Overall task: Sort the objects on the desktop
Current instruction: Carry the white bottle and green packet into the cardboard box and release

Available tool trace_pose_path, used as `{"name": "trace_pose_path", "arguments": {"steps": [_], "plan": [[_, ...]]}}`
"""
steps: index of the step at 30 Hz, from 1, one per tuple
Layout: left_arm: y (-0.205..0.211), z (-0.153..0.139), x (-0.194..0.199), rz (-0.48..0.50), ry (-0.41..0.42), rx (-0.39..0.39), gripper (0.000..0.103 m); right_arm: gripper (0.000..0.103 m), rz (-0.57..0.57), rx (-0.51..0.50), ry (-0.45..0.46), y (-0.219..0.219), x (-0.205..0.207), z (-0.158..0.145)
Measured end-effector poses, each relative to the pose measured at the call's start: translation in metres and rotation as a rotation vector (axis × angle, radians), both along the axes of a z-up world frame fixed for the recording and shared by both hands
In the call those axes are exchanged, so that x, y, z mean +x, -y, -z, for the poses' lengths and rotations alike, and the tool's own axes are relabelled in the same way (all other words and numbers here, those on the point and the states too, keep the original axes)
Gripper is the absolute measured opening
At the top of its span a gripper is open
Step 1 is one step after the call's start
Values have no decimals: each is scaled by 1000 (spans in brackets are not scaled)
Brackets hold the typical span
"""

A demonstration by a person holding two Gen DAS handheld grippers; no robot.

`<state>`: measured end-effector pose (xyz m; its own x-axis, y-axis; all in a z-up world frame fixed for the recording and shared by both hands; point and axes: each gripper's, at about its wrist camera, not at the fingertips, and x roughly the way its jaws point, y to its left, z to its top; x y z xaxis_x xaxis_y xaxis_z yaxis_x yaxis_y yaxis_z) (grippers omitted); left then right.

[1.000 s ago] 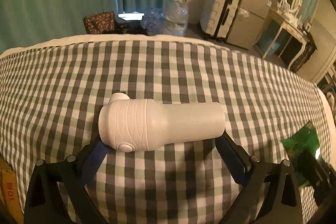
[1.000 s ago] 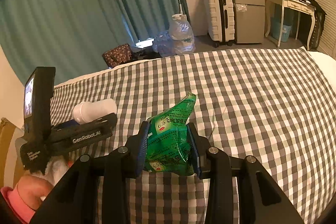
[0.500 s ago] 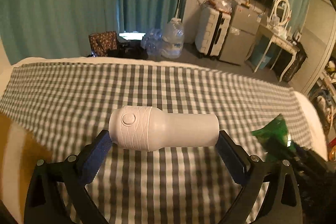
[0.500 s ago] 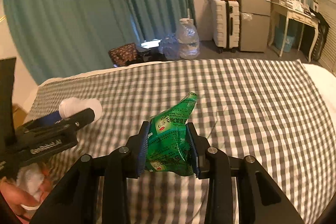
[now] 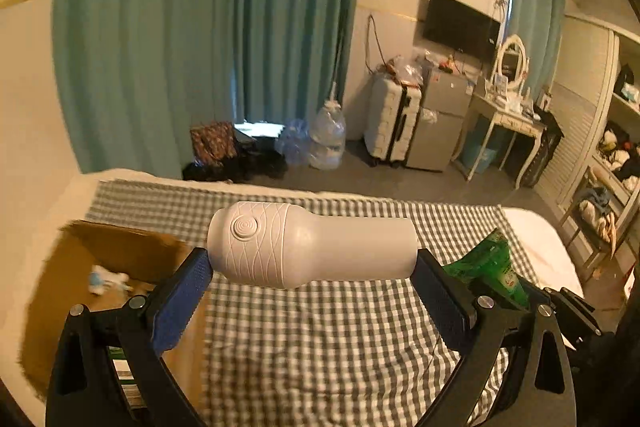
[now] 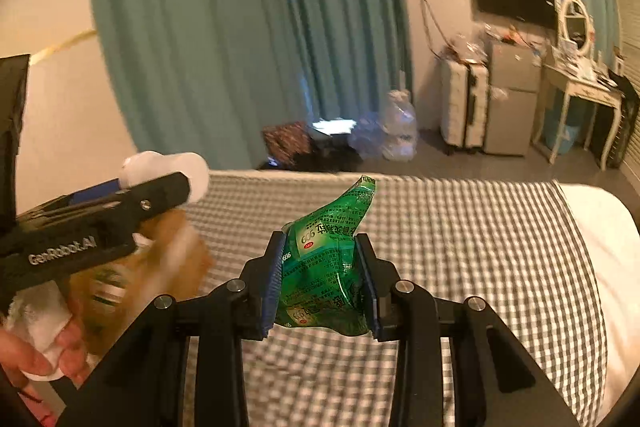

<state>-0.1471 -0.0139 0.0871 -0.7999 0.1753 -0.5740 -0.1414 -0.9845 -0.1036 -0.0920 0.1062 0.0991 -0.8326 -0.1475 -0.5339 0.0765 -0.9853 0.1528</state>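
Note:
My left gripper is shut on a white bottle-shaped device, held crosswise by its two ends, high above the checked cloth. The device also shows in the right wrist view, at the left. My right gripper is shut on a crumpled green foil packet, lifted above the cloth. The packet also shows at the right of the left wrist view.
A brown cardboard box stands left of the checked surface, with a few small items inside. It is blurred in the right wrist view. Beyond the far edge are teal curtains, bags, a water jug, a suitcase and a dressing table.
Both grippers have risen and swung left with their loads still held. The white device has come off the cloth, and the cardboard box has come into view at the left.

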Motion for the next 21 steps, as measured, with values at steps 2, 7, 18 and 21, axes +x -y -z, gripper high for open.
{"name": "trace_pose_path", "arguments": {"steps": [2,7,18,21], "plan": [[18,-14,11,-14,-13,1,100,34,-52,1,-16,24,6,-15],[69,-23,32,-86,-11,-42,100,34,-208,-23,-21,98,3,-29],[202,28,29,-225,68,-81,100,34,-361,33,101,221,-43,15],[212,52,19,-227,112,-102,100,34,-355,23,121,234,-63,22]]}}
